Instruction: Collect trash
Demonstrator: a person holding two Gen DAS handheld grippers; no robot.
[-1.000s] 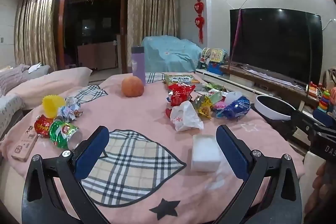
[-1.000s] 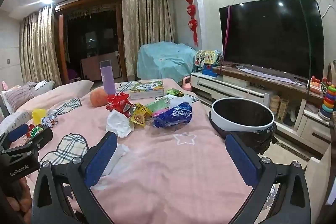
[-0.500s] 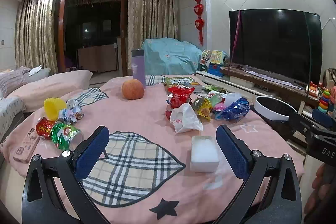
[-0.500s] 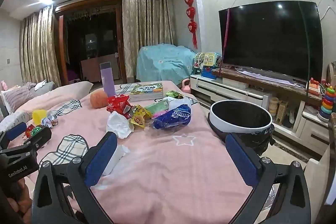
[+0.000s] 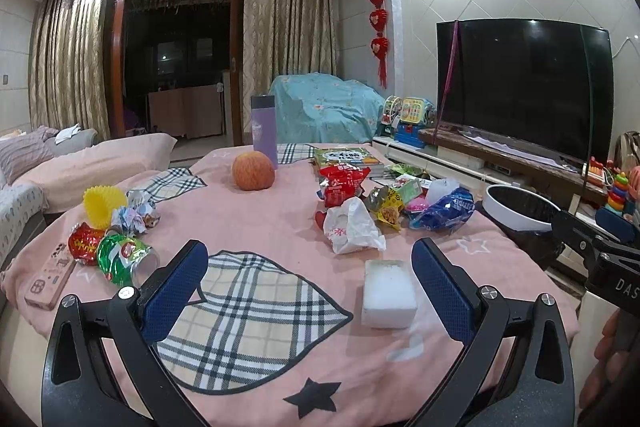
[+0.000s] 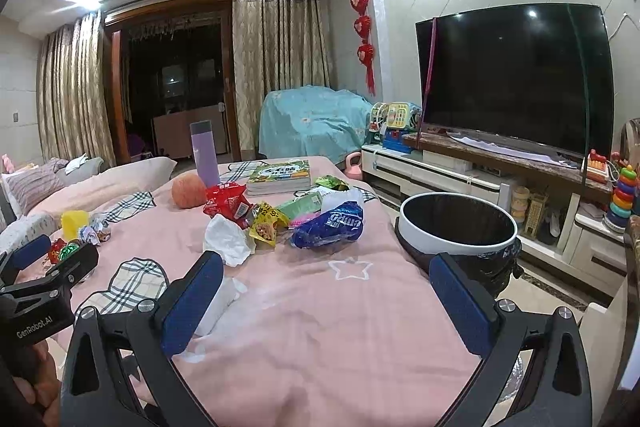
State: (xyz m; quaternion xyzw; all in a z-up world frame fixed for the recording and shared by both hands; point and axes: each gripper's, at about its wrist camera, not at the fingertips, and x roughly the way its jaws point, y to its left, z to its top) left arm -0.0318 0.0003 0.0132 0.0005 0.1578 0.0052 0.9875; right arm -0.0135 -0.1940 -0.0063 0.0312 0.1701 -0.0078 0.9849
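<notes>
Two grippers hung over the pink cloth-covered table [image 5: 280, 211], both spread wide and holding nothing. The left gripper [image 5: 308, 279] had a white foam block [image 5: 389, 293] just beside its right finger. The right gripper [image 6: 320, 291] hid part of that block behind its left finger. Trash lay in a heap mid-table: a white crumpled plastic bag [image 5: 352, 227], a red snack packet [image 5: 342, 183] and a blue shiny wrapper [image 6: 329, 225]. The round white-rimmed black bin [image 6: 458, 223] stood beside the table, its bottom cut off from sight. Small wrappers under the heap were hard to tell apart.
</notes>
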